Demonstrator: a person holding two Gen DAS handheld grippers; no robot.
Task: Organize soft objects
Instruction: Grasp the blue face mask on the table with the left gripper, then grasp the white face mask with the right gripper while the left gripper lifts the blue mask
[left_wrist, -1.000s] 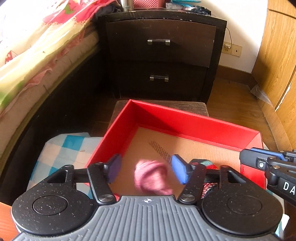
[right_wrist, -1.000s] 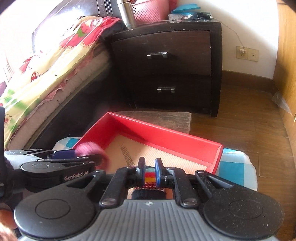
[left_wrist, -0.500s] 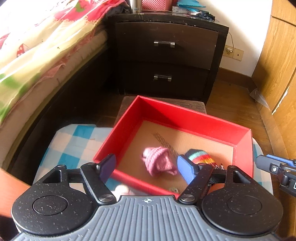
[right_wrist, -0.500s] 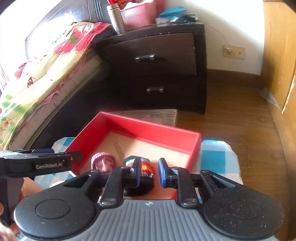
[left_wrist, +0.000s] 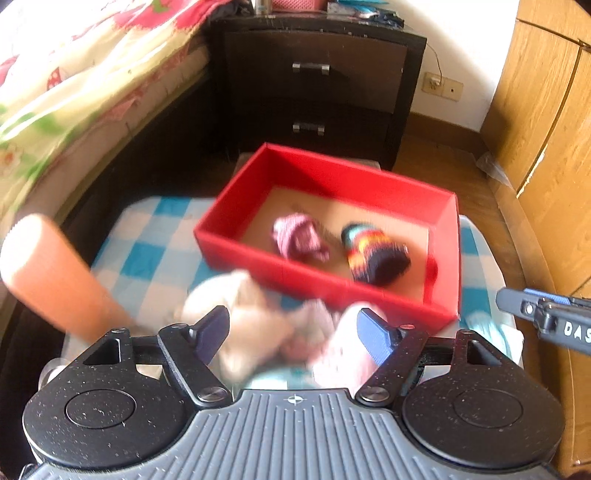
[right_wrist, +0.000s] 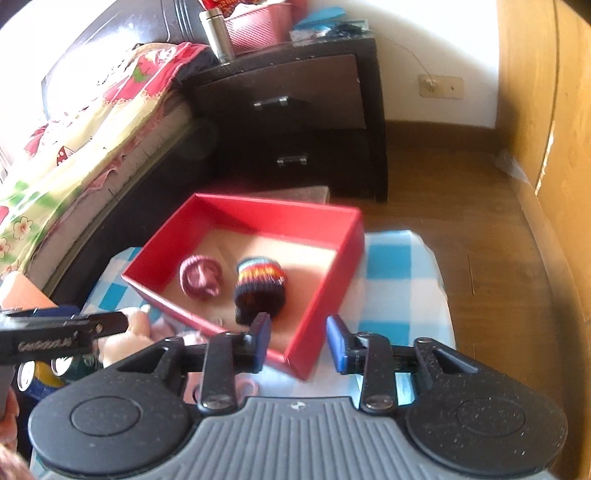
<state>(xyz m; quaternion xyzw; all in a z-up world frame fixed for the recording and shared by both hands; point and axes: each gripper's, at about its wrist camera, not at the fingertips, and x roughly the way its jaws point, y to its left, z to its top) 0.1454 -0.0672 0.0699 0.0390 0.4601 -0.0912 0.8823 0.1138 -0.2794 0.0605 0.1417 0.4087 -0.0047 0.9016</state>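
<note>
The red box (left_wrist: 325, 291) sits mid-frame on a blue-and-white checked cloth (right_wrist: 399, 295) over the surface, its cardboard floor bare except for two knitted pieces: a pink knit (right_wrist: 201, 277) crumpled into a loose ring, and beside it, not quite touching, a striped knit (right_wrist: 260, 286) with a dark cuff and rainbow bands, lying as a stubby roll.

Outside the box, at the lower middle of the left view, lies a heap of pale soft things (left_wrist: 255, 332), cream and pink. They are smeared by motion, so they may be plush toys or socks; I cannot tell which.

The left tongs (left_wrist: 293, 332) are spread wide and have just been widening further, with nothing gripped; the heap shows beyond them. The right tongs (right_wrist: 298, 338) have just parted and stand clearly apart, empty, at the box's near corner.

All of these should be light and yielding: they will squash under the pads, sag when lifted and hardly slip, since knit and plush grip well. The best hold is a thick fold or bunched middle, not a thin edge that stretches. The box is stiff card with smooth walls and sharp corners.
</note>
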